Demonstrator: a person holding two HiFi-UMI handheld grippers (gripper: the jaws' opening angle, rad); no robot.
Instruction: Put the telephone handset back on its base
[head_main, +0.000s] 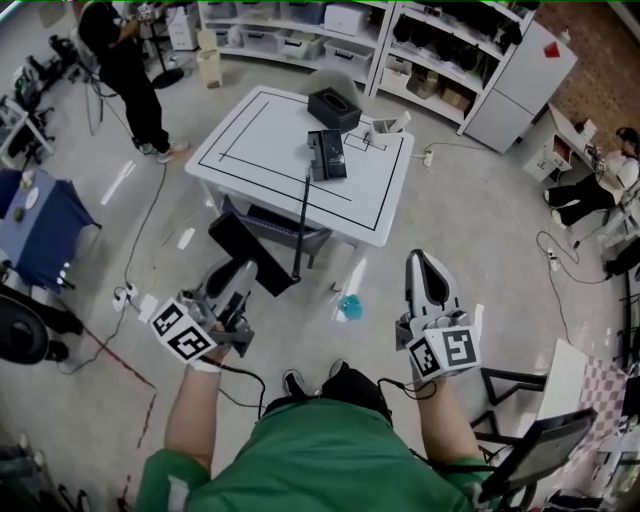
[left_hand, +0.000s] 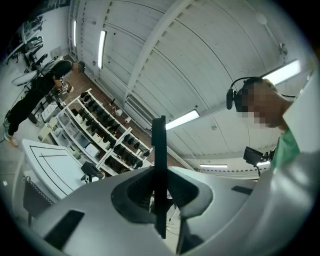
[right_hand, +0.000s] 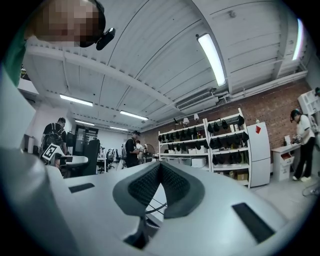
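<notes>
Ahead, telephone (head_main: 327, 155) on table (head_main: 258, 140); left gripper (head_main: 232, 276) clamps black panel (head_main: 248, 252) before table; right gripper (head_main: 425, 263) clenched, empty.

The telephone (head_main: 327, 155) lies on the table (head_main: 255, 140), with a box (head_main: 333, 108) just behind it. Shelves (head_main: 440, 60) stand beyond the table.
</notes>
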